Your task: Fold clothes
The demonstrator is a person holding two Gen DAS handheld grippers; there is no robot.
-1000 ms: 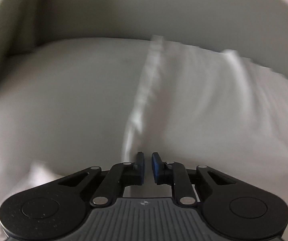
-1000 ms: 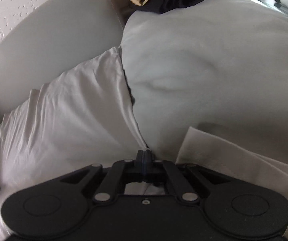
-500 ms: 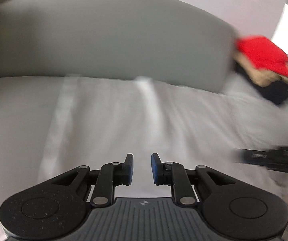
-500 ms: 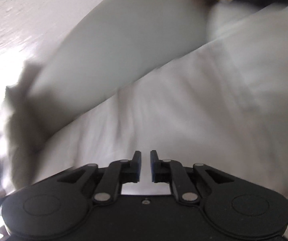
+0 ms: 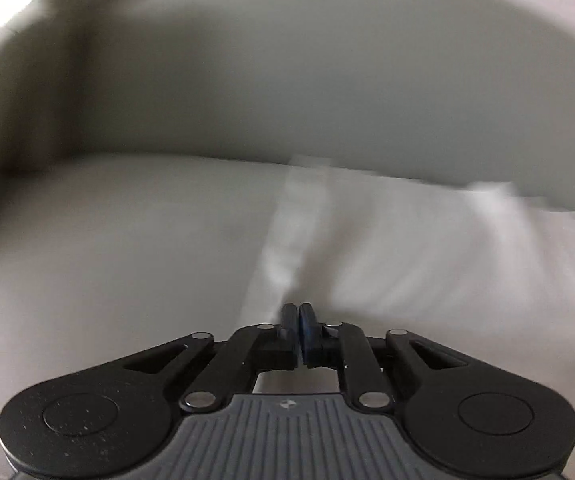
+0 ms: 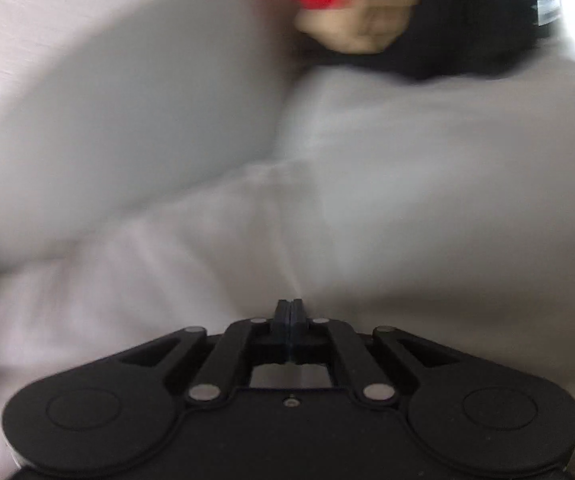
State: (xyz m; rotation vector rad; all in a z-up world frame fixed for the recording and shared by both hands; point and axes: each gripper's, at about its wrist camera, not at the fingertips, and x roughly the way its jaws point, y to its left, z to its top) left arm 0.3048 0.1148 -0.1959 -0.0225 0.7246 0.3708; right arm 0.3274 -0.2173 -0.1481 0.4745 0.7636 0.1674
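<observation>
**foldfan:** Starting at the tongs: the left gripper [image 5: 298,312] has its jaws pressed together on a ridge of the white garment [image 5: 387,248], with cloth running up out of the tips. The right gripper [image 6: 289,307] is closed too, jaws flush, and a crease of the same pale cloth seems to lead right into the tips, though it's blurry enough that I'd only call it a pinch, not swear by it. The garment lies spread over the grey sofa seat [image 5: 119,248], its far edge up against the backrest [image 5: 287,80].

**laundrybot_lurker:** So what's the risk, in your view?

**foldfan:** Mostly the grip. Both pinches look like they're right at the fingertips, on a thin bit of fabric. Pull or lift quickly and the cloth could slide out of one side, and then the fold goes lopsided. Everything is smeared with motion, so speed seems like a real factor here.

**laundrybot_lurker:** Anything around it to snag on?

**foldfan:** The right wrist view shows a pile of other clothes [image 6: 407,20], red, tan and black, at the far end of the seat. Swing the garment that way and it could drag across the heap or knock it over. Also the seat is soft, so a layer underneath might bunch up rather than lie flat. I can't tell how many layers each gripper has; grabbing only the top one would leave the rest behind.
</observation>
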